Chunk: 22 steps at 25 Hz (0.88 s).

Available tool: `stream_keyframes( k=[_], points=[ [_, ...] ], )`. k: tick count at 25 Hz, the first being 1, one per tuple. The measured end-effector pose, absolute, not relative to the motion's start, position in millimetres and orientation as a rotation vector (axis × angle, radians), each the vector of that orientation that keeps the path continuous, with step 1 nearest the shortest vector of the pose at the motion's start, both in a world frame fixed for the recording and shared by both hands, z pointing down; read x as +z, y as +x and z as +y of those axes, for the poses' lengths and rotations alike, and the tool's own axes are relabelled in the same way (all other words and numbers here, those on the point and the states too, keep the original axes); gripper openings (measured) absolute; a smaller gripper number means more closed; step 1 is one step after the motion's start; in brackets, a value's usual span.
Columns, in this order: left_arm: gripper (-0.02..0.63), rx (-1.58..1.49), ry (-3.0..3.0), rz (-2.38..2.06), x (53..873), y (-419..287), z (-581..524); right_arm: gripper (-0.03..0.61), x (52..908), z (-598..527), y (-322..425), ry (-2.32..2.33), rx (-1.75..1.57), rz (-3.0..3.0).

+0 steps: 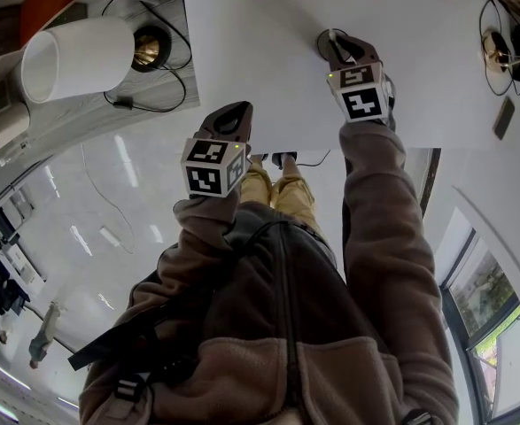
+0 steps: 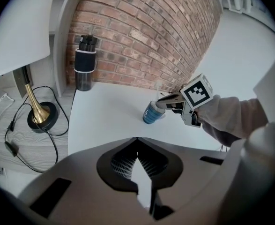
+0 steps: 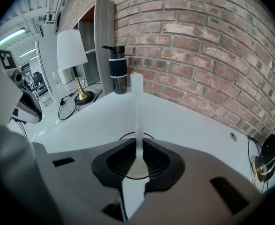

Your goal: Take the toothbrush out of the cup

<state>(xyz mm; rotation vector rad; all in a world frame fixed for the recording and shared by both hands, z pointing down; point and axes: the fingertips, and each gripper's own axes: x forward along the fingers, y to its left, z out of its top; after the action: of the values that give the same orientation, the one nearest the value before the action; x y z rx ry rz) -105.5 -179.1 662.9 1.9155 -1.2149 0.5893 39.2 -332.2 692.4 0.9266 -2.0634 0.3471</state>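
Two grippers are in use, but only one holds something. On our left gripper (image 2: 137, 138) the jaws are pressed together with nothing between them. The blue cup (image 2: 151, 113) stands well ahead of them on the white table (image 2: 100, 121).

On our right gripper (image 3: 137, 142) the jaws pinch the thin handle of the white toothbrush (image 3: 137, 102). It runs out beyond the jaw tips, with its bristles at the far end. In the right gripper view the rim of the cup shows as a ring just behind the tips, directly under the pinch. From this we judge that the lower end of the handle is not yet out of the cup.

We think the step in hand is the lift. The next move calls for a straight pull along the handle, away from the cup, with a firm pinch, so that the light cup does not tip or drag.
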Motion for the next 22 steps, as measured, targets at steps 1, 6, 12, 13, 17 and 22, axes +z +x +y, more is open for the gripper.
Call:
stream_keyframes(
  k=[1,6,12,13,17,22],
  points=[
    [0.005,0.586,1.924,-1.219,659.0,-105.9,-180.8,0.051,685.8,-331.1,39.7,0.940,0.350,-2.075],
    [0.005,0.559,1.984,-1.238,633.3,-99.8,-192.7,0.050,640.6,-323.2,42.4,1.015,0.365,-2.140],
    [0.005,0.500,2.125,-1.278,575.3,-86.1,-211.1,0.049,569.7,-303.6,46.4,1.120,0.344,-2.202],
    [0.005,0.485,2.152,-1.281,563.5,-83.2,-212.9,0.049,557.5,-299.0,47.4,1.140,0.352,-2.210],
    [0.005,0.419,2.251,-1.319,515.1,-73.4,-220.5,0.049,506.1,-280.9,48.5,1.212,0.371,-2.272],
    [0.005,0.322,2.376,-1.374,447.6,-63.3,-227.6,0.049,447.1,-260.5,51.8,1.287,0.356,-2.346]
  ],
)
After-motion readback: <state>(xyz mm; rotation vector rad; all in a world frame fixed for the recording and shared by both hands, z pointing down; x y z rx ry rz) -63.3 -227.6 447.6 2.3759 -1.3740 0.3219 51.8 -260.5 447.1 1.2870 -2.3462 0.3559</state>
